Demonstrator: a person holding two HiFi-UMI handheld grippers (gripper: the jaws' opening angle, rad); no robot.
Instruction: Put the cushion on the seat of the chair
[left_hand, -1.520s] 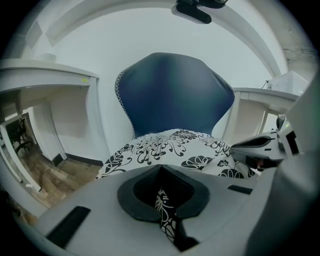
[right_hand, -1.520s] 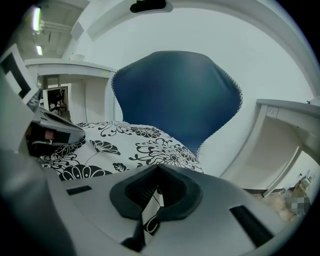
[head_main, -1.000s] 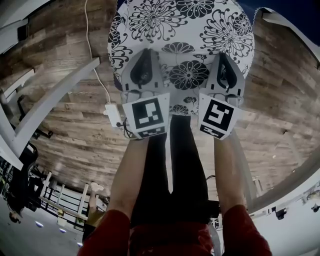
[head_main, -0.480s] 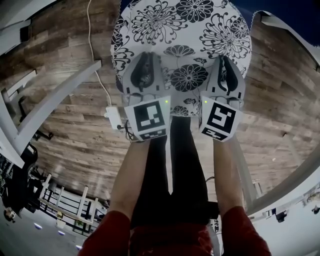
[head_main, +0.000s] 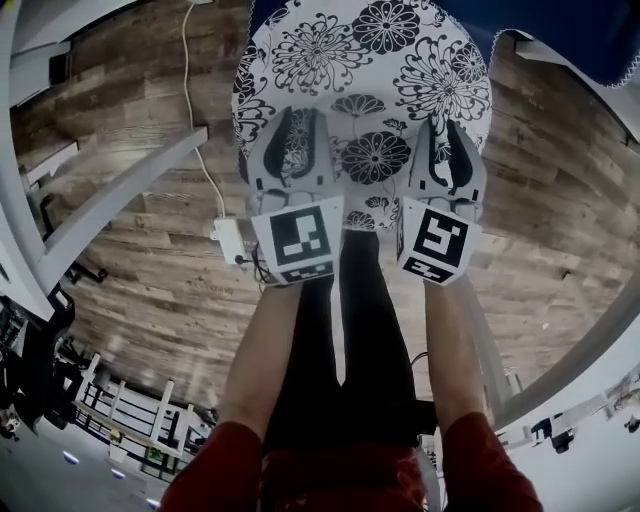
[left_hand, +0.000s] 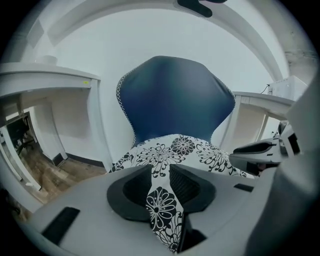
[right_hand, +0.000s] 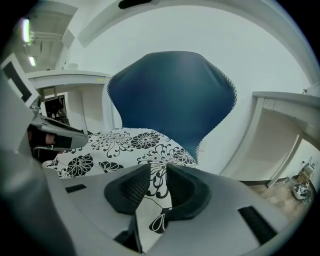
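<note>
A round white cushion (head_main: 365, 70) with black flower print hangs between my two grippers, out in front of the person. My left gripper (head_main: 293, 140) is shut on its near left edge, the fabric pinched between the jaws (left_hand: 162, 200). On the near right edge my right gripper (head_main: 447, 150) is shut too, cloth (right_hand: 152, 200) squeezed between its pads. A dark blue chair (left_hand: 175, 100) stands straight ahead, its backrest (right_hand: 170, 95) upright against a white wall. Its blue edge (head_main: 600, 40) shows at the top right of the head view. The cushion hides the seat.
White desks (left_hand: 45, 75) (right_hand: 285, 100) flank the chair on both sides. A white cable (head_main: 195, 130) and power adapter (head_main: 228, 238) lie on the wooden floor (head_main: 150, 290) at left. White desk legs (head_main: 110, 200) cross the left of the head view. The person's legs (head_main: 340, 330) stand below.
Both grippers and the cushion have moved slightly forward and up in the head view. More of the blue chair now shows at the top right. The grips have not changed.
</note>
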